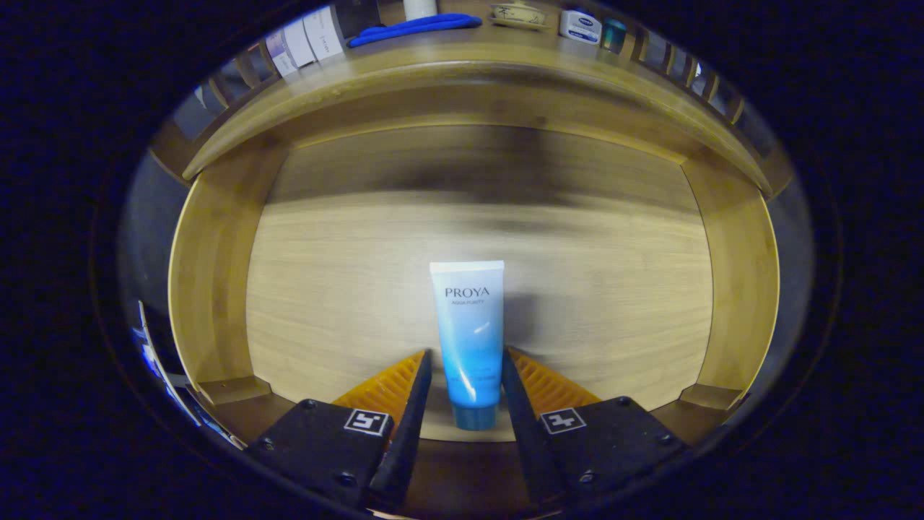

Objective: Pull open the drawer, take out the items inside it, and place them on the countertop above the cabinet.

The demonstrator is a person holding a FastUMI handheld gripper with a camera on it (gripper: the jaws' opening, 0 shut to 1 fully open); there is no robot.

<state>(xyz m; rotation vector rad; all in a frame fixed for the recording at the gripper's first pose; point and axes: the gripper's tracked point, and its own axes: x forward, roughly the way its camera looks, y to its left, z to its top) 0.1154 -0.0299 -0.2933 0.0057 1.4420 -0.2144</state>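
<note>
gripper view: blue-white tube (468, 332) between gripper (467, 361)

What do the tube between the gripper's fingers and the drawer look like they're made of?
The tube, between the fingers of the gripper, looks like glossy soft plastic: a bright highlight streaks its blue lower part, and the cap looks harder. The drawer looks like light wood or wood veneer, matte, with visible grain.

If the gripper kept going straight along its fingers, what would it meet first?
The gripper already has the blue tube between its fingers; pushing on, it would probably hit the drawer floor.
</note>
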